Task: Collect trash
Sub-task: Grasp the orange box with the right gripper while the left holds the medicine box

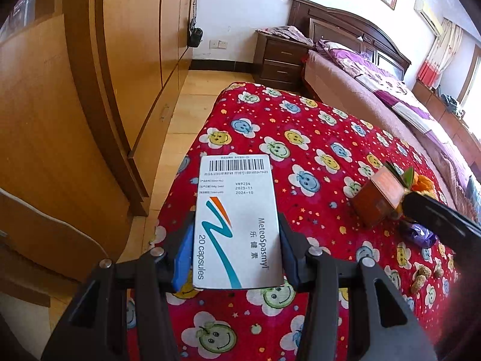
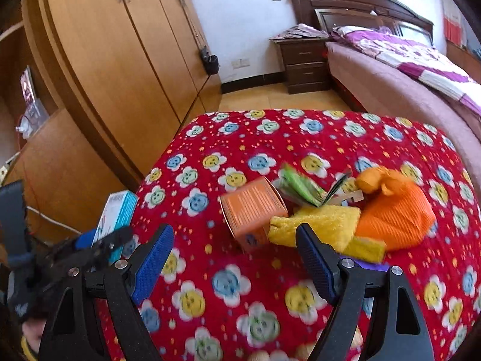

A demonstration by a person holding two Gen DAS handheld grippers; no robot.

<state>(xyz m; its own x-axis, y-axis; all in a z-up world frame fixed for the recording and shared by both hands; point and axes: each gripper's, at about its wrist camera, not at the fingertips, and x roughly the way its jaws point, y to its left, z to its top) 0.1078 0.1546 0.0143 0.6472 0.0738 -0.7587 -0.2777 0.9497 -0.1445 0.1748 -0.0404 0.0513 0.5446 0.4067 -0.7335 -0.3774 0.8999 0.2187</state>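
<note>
My left gripper (image 1: pixel 237 240) is shut on a white medicine box (image 1: pixel 237 225) marked "20 capsules", held above the left edge of the red flowered cover (image 1: pixel 300 138). The box also shows in the right wrist view (image 2: pixel 115 219), at the far left with the left gripper (image 2: pixel 102 242). My right gripper (image 2: pixel 234 258) is open and empty, just short of an orange box (image 2: pixel 254 207) lying on the cover. The orange box also shows in the left wrist view (image 1: pixel 375 198), with a right finger (image 1: pixel 436 219) beside it.
Behind the orange box lie a yellow cloth (image 2: pixel 324 225), an orange cloth bundle (image 2: pixel 393 210) and a green booklet (image 2: pixel 303 189). A purple wrapper (image 1: pixel 419 234) and peanuts (image 1: pixel 424 273) lie on the cover. Wooden wardrobe (image 2: pixel 114 69) at left; bed (image 2: pixel 405 69) and nightstand (image 2: pixel 303 63) behind.
</note>
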